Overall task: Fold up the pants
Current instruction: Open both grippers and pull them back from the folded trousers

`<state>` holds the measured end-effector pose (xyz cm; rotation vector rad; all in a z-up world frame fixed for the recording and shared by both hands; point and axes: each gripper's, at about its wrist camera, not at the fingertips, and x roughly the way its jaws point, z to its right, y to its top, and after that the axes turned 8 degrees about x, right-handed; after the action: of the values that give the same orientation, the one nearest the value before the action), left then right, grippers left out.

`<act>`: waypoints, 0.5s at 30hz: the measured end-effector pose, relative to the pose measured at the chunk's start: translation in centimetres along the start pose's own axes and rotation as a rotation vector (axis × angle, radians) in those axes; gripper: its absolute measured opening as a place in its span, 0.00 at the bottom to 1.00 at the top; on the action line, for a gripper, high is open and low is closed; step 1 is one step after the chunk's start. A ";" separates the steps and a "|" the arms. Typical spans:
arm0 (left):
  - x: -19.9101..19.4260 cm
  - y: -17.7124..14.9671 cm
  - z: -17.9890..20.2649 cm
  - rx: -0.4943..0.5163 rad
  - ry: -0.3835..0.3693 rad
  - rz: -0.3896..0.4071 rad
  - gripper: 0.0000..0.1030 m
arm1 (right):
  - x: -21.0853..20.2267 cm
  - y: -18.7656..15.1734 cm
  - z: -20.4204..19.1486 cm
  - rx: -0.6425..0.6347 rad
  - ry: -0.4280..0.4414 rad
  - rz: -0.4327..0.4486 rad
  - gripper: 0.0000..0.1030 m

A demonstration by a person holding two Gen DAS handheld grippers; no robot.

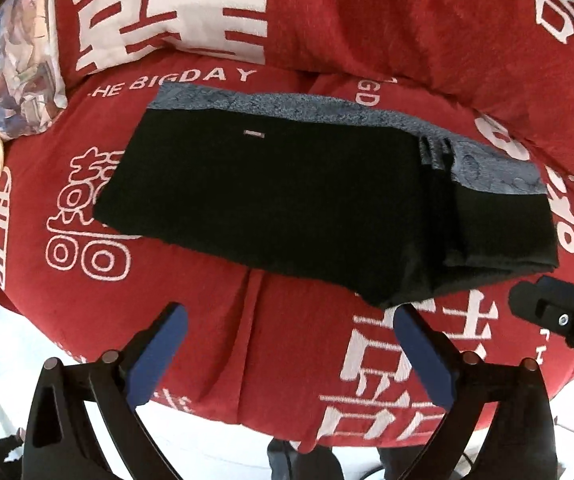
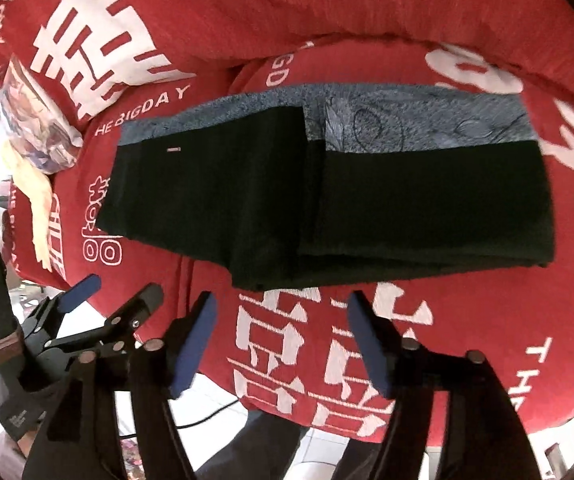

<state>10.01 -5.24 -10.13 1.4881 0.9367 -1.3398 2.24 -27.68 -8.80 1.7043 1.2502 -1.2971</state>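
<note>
Nearest, the left hand-held gripper [image 1: 290, 322] is held wide open above the red cover [image 1: 271, 360], and nothing is gripped between its blue pads [image 1: 159, 354]. The right hand-held gripper [image 2: 282, 314] is likewise spread wide and is empty, just short of the near edge of the pants [image 2: 327, 204]. The black pants are laid folded on the red cover, which is printed with white characters, and a grey-blue band [image 2: 407, 120] is seen along their far edge. Behind them, a red cushion [image 1: 387, 20] is placed, and a patterned pillow [image 1: 19, 68] at far left.
</note>
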 end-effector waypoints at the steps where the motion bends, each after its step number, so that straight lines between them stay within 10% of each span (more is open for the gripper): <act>1: -0.3 -0.2 -0.2 0.000 -0.002 -0.002 1.00 | -0.5 -0.2 -0.3 -0.007 -0.015 0.008 0.78; 9: -2.9 -2.3 -2.3 -0.004 -0.006 -0.014 1.00 | -3.5 -2.7 -4.7 -0.232 -0.213 0.102 1.00; 15: -5.6 -3.8 -3.8 0.003 0.000 0.003 1.00 | -4.1 -5.0 -5.9 -0.237 -0.163 -0.048 1.00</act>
<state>6.87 -0.29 -4.98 1.4915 0.9329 -1.3395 -0.74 -21.92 -2.87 1.3830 1.2986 -1.2354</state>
